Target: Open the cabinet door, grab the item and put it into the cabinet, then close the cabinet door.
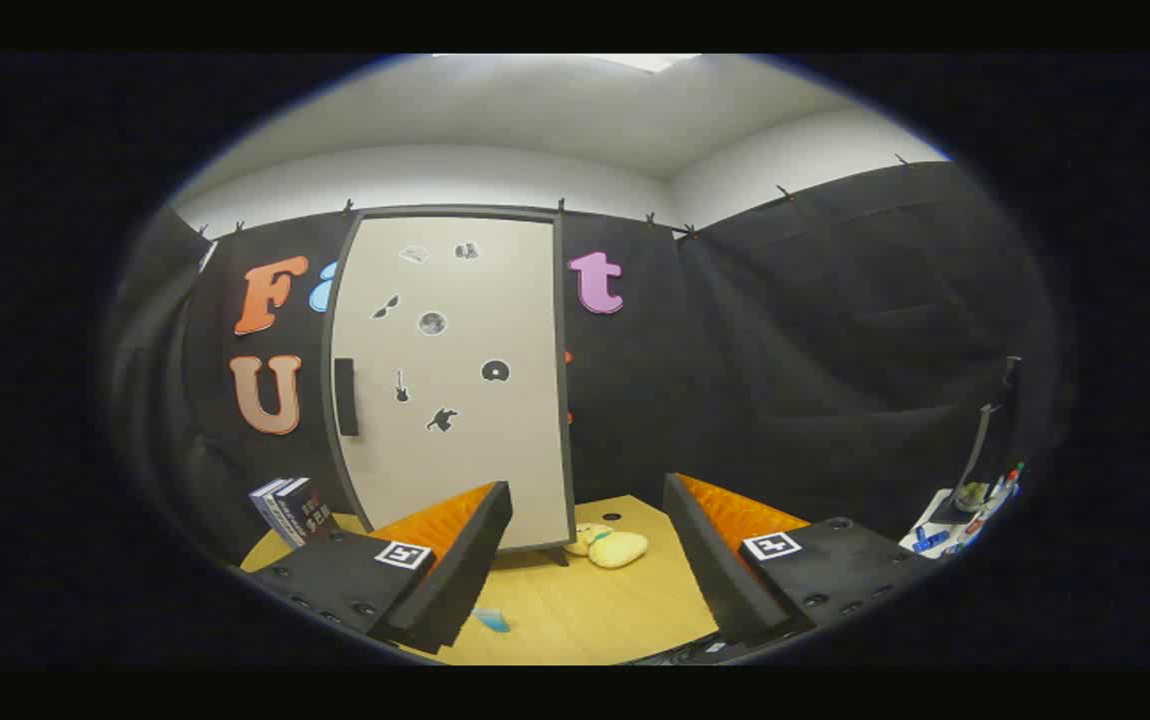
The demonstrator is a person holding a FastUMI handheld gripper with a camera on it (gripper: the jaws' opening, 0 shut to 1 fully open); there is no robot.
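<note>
Gripper [587, 575] fingers spread, empty. Pale yellow plush toy [613, 546] beside closed beige cabinet door [455, 380]: likely soft, light; pinch mid-body.

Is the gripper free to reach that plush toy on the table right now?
Probably yes: the gripper is open, and bare table lies between its fingers and the plush toy beside the cabinet.

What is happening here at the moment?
A person holds a gripper over a wooden table, its fingers spread apart and holding nothing. Ahead stands a cabinet with its door closed; the dark handle sits on the door's left side. A pale plush toy lies on the table beside the cabinet's foot, beyond the fingers. Some books stand left of the cabinet.
</note>
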